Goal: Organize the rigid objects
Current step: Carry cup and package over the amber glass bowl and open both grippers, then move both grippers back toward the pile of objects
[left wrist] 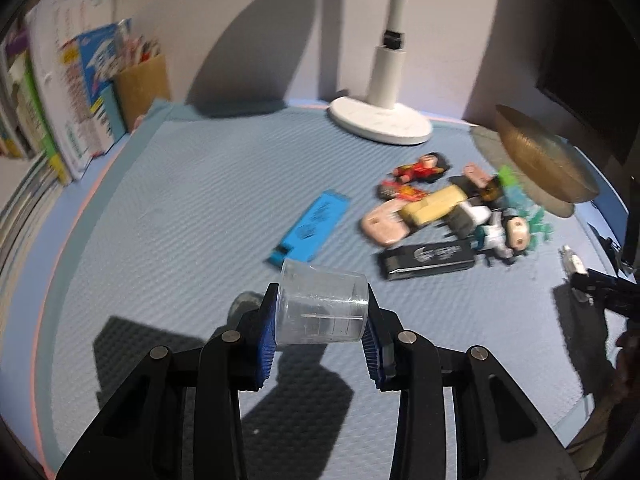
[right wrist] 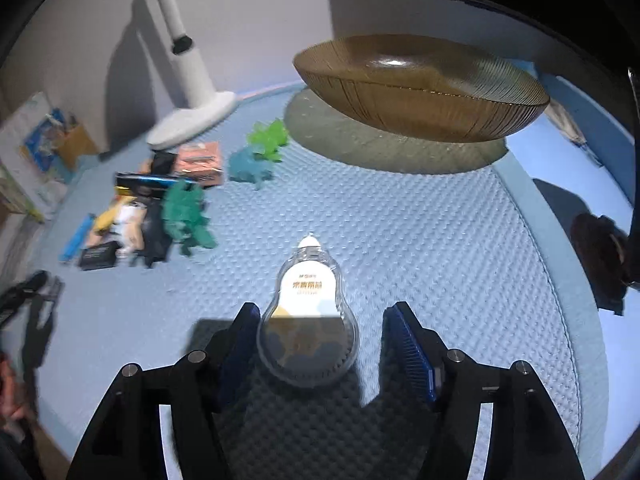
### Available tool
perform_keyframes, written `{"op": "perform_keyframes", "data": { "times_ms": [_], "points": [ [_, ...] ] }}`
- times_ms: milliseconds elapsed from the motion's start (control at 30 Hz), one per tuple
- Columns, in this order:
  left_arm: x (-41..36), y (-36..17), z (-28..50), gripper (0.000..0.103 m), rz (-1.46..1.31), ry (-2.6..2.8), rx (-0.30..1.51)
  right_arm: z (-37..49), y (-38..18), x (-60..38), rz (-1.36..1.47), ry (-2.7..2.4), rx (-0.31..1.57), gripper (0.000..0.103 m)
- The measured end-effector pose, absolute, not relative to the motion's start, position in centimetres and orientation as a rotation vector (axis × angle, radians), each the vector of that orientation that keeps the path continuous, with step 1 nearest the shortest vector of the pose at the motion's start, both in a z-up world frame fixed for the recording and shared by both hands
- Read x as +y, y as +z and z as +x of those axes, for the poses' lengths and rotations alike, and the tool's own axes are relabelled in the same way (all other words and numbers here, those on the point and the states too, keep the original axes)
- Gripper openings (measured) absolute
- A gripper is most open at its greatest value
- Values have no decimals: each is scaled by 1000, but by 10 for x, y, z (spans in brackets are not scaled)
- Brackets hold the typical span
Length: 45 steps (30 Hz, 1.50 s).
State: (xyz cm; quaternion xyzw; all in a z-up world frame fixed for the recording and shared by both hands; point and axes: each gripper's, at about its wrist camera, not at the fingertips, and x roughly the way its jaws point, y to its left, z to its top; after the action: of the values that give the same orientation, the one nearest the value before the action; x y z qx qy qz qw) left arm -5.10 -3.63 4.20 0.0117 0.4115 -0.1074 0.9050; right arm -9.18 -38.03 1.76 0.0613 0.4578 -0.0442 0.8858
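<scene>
In the left wrist view a clear plastic measuring cup [left wrist: 320, 312] lies on its side between the blue pads of my left gripper [left wrist: 322, 314], which is shut on it just above the blue mat. In the right wrist view a clear bulb-shaped bottle [right wrist: 308, 320] with a white label and cap lies on the mat between the fingers of my right gripper [right wrist: 324, 312]. The left pad is close against it and the right pad [right wrist: 412, 344] stands clear of it, so the gripper is open. A heap of small toys and blocks [left wrist: 434, 208] lies mid-mat.
A brown ribbed bowl [right wrist: 420, 88] stands at the back right. A white lamp base [left wrist: 380, 120] is at the back. Books and a cardboard holder [left wrist: 68, 100] line the left. A blue flat box [left wrist: 310, 224], black stick [left wrist: 428, 258] and green dinosaurs [right wrist: 186, 216] lie on the mat.
</scene>
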Motion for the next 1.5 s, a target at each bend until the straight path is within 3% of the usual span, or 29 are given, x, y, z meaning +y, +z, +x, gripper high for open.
{"op": "perform_keyframes", "data": {
  "times_ms": [33,200,467,700,933,1067,1167,1267,1500],
  "points": [
    [-43,46,-51,34,40,-230,840,-89,18,-372,79,-119,949,48],
    [-94,84,-43,34,117,-340,768,-91,39,-371,98,-76,903,48],
    [-228,155,2,34,169,-638,648,-70,146,-462,163,-209,711,48],
    [-335,118,54,34,206,-755,806,-18,123,-500,176,-199,898,48],
    [-372,93,64,36,232,-775,872,-3,106,-507,150,-177,968,48],
    [-365,104,65,71,221,-723,846,-15,119,-512,149,-208,914,58],
    [-328,122,63,72,152,-700,806,-40,140,-523,186,-237,826,58],
    [-272,141,52,79,74,-648,753,-63,155,-523,218,-226,770,58],
    [-151,149,3,81,-28,-457,683,-82,163,-461,187,-93,742,60]
  ]
}}
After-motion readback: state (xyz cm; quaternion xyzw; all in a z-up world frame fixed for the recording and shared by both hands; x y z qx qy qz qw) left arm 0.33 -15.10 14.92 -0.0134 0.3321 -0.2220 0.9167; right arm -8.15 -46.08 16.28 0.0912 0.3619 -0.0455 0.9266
